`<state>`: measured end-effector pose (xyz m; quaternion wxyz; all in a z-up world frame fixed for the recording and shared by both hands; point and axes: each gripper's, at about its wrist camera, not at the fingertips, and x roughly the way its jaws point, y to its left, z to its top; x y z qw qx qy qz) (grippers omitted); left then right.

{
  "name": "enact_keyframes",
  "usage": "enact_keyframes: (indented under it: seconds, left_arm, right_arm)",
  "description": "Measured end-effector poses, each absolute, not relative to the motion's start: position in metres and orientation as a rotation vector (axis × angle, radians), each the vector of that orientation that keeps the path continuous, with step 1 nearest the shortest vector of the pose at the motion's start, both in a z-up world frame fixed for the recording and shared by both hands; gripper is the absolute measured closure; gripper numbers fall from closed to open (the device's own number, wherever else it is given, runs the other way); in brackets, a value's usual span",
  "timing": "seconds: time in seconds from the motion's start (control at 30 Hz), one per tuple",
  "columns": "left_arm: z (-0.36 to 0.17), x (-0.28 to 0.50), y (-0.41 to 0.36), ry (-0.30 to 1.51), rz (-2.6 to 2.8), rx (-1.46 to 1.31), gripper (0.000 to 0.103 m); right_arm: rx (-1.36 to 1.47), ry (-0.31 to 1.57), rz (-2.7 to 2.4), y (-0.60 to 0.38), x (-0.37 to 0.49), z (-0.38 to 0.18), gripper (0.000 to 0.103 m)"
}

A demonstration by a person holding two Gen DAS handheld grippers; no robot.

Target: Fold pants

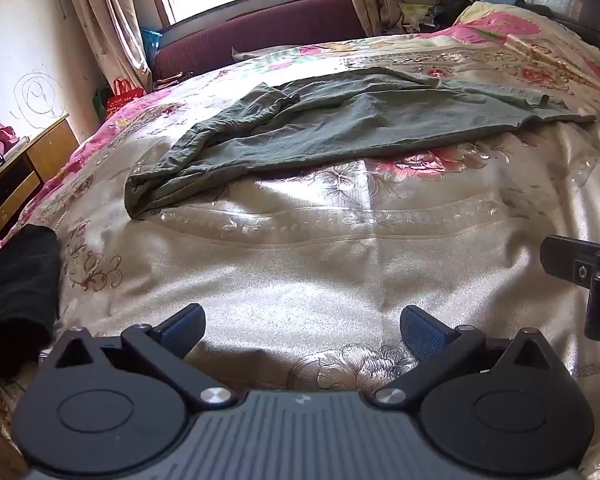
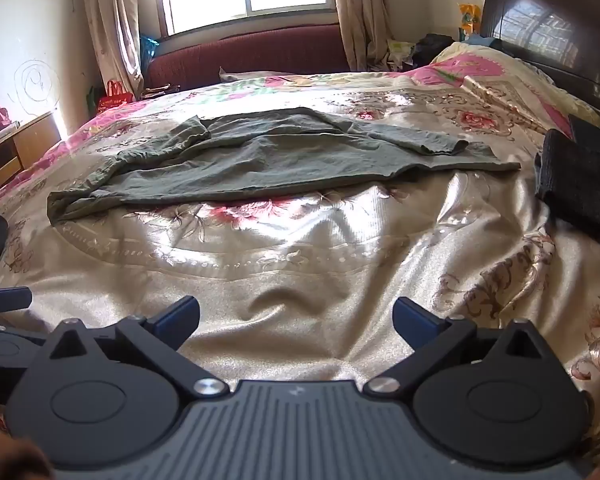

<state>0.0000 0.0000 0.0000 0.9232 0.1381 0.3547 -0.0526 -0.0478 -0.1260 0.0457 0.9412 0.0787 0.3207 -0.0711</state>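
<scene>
While both the left gripper and right gripper hover spread and empty, the soft, limp green pants look best pinched at the far-right hems.

Green pants flat on bedspread; right tool open above

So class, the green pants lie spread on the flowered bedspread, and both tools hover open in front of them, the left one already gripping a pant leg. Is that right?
Not quite. The left tool grips nothing: the left wrist view shows it open over bare bedspread, short of the green pants. The right tool is open too.
</scene>
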Motion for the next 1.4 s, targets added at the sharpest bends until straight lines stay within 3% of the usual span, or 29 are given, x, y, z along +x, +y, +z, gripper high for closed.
enact_keyframes:
  seconds: [1.4]
  left_arm:
    - [-0.0042, 0.0003, 0.0022, 0.737, -0.116, 0.27, 0.0]
  right_arm:
    - [0.156, 0.672, -0.129, -0.1252, -0.0453, 0.0414, 0.001]
